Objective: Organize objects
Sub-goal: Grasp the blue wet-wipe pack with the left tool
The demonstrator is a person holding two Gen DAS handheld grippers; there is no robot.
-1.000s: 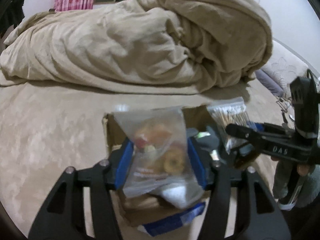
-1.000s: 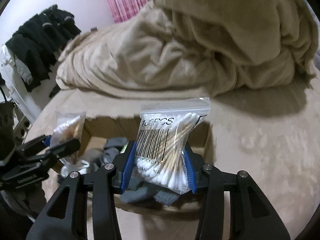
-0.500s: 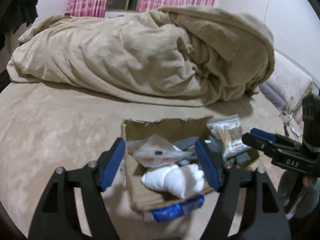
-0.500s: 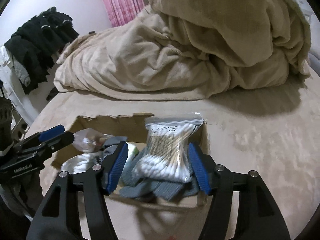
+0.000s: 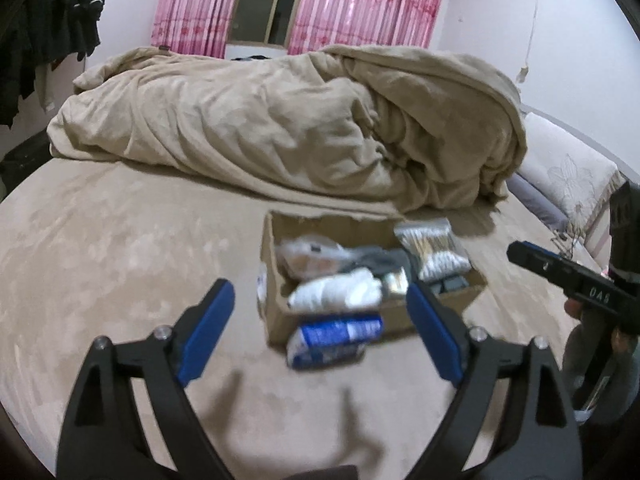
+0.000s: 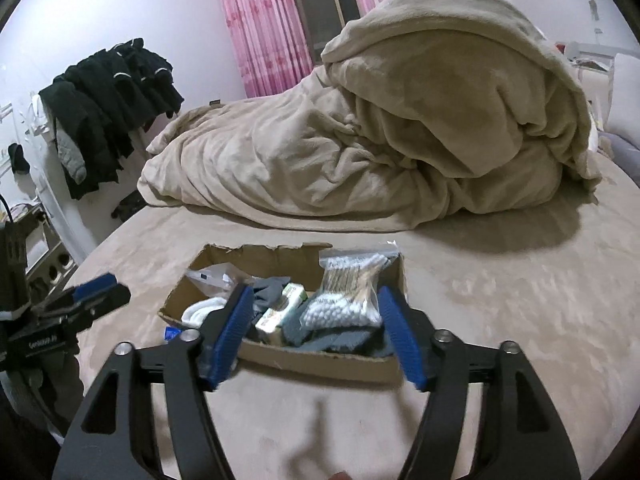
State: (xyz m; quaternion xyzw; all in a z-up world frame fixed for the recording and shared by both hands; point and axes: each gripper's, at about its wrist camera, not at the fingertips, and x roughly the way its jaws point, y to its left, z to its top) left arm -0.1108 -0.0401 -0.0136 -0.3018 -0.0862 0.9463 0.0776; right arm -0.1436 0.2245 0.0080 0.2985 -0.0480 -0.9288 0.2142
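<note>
Soft tan bed cover [image 5: 120,248] lies under everything. Both tools hang over it with fingers spread apart and nothing in them: the left gripper [image 5: 320,328] and the right gripper [image 6: 316,332]. Straight ahead of both sits the cardboard box [image 6: 320,364], its long side running left to right. Inside, the cotton swab bag [image 6: 344,292] leans on the right end, nearer the right gripper. Behind is the rumpled blanket [image 5: 280,128].

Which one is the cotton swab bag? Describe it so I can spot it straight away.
Find the torn cardboard box on the beige bed, in front of the heaped blanket. The cotton swab bag leans in the box's right end, over grey cloth. It is the only clear zip bag packed with wooden sticks tipped in white cotton.
</note>
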